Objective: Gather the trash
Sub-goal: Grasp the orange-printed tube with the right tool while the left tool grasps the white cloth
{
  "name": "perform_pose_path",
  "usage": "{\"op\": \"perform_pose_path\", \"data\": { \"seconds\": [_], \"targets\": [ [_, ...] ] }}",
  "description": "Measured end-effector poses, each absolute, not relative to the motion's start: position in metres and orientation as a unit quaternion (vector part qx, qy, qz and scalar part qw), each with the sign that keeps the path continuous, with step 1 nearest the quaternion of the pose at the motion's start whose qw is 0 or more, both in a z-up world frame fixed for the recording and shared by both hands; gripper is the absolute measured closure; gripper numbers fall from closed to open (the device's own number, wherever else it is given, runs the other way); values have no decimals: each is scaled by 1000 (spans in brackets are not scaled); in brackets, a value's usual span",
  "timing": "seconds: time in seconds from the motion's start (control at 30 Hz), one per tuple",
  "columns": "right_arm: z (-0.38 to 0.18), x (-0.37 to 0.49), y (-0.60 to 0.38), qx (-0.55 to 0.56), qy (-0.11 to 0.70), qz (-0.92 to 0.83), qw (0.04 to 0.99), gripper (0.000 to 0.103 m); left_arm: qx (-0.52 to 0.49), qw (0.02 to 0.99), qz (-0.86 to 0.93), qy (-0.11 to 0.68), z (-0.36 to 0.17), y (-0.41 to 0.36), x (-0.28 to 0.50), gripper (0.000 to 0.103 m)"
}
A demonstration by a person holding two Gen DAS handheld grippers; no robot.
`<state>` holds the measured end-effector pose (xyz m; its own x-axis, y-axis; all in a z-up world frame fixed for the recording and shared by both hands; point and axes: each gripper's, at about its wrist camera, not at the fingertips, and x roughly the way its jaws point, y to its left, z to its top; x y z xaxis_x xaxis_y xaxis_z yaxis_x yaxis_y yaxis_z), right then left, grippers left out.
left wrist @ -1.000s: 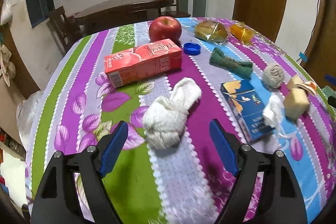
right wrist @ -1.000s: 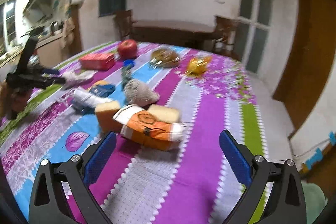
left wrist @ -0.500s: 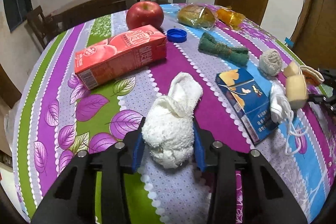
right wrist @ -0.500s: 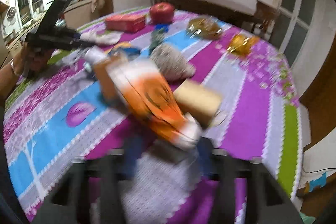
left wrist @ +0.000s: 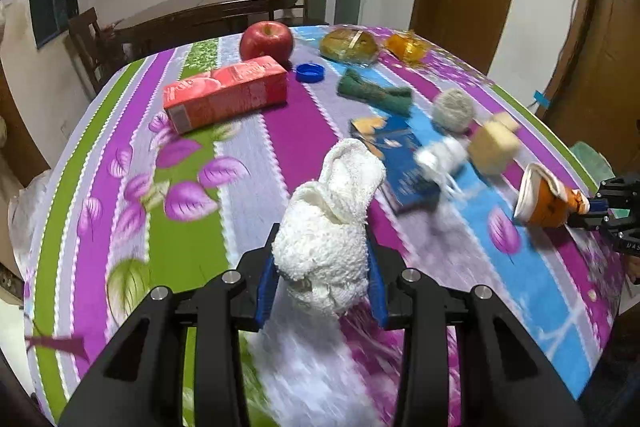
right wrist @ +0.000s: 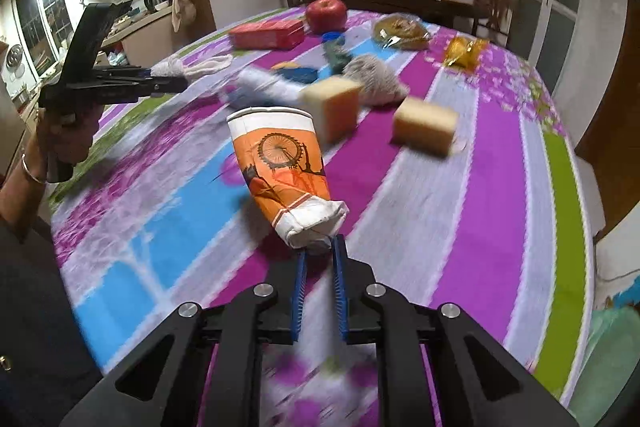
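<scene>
A crumpled white cloth [left wrist: 328, 227] sticks up between the blue pads of my left gripper [left wrist: 323, 235], which is shut on it just above the striped tablecloth [left wrist: 120, 187]. A crushed orange paper cup [right wrist: 284, 163] is pinched by its flattened white base in my right gripper [right wrist: 320, 247], its rim pointing away. In the left wrist view the cup [left wrist: 540, 203] and right gripper [left wrist: 592, 207] show at the right edge. From the right wrist, the left gripper [right wrist: 160, 83] appears at the left with the cloth [right wrist: 192, 65], held by a person's hand [right wrist: 60, 143].
On the table lie a red juice carton [left wrist: 226, 95], an apple [left wrist: 266, 39], a blue cap [left wrist: 310, 72], a green cloth [left wrist: 374, 93], a blue box [left wrist: 400, 163], a grey scourer [left wrist: 454, 109], yellow sponges [left wrist: 492, 147], wrapped bread [left wrist: 350, 45] and an orange wrapper [left wrist: 408, 47].
Both grippers went from wide open to shut: the left closed on the white cloth, the right on the orange cup. The cup has come away from the sponges, nearer the table's edge.
</scene>
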<state>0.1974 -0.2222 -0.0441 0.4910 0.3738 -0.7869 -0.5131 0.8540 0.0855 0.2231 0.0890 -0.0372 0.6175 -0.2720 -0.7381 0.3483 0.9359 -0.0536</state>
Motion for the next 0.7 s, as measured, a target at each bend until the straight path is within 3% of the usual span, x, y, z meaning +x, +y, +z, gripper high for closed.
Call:
{"op": "perform_pose_path", "data": {
  "seconds": [0.03,0.07,0.1,0.13,0.17,0.2,0.3,0.47,0.57,0.7],
  "targets": [
    [-44,192,-221,-75,435,260,859,86,50,898,-172,402,-38,88,219,67],
    [-44,190,-222,-69,435,262,859,77,50,897,-172,403,-40,87,218,66],
    [-43,189,-223,-65,435,261,859,55,49,896,-176,406,-42,87,218,66],
    [-42,188,-225,-69,431,252,864,41,48,894,-178,408,-44,86,218,64],
    [-41,187,-225,-73,420,244,871,21,48,893,-175,411,-46,86,220,64],
    [-38,185,-226,-75,410,242,876,17,47,893,-170,413,-47,86,222,64],
    [-34,187,-223,-79,405,249,876,17,52,891,-172,417,-51,84,226,63],
    [-34,204,-216,-107,409,240,874,17,60,891,-174,415,-50,82,226,50],
    [-34,219,-220,-87,416,246,871,17,61,887,-173,424,-54,81,228,49],
    [-41,232,-214,-80,436,265,857,39,54,881,-174,436,-57,81,229,49]
  ]
}}
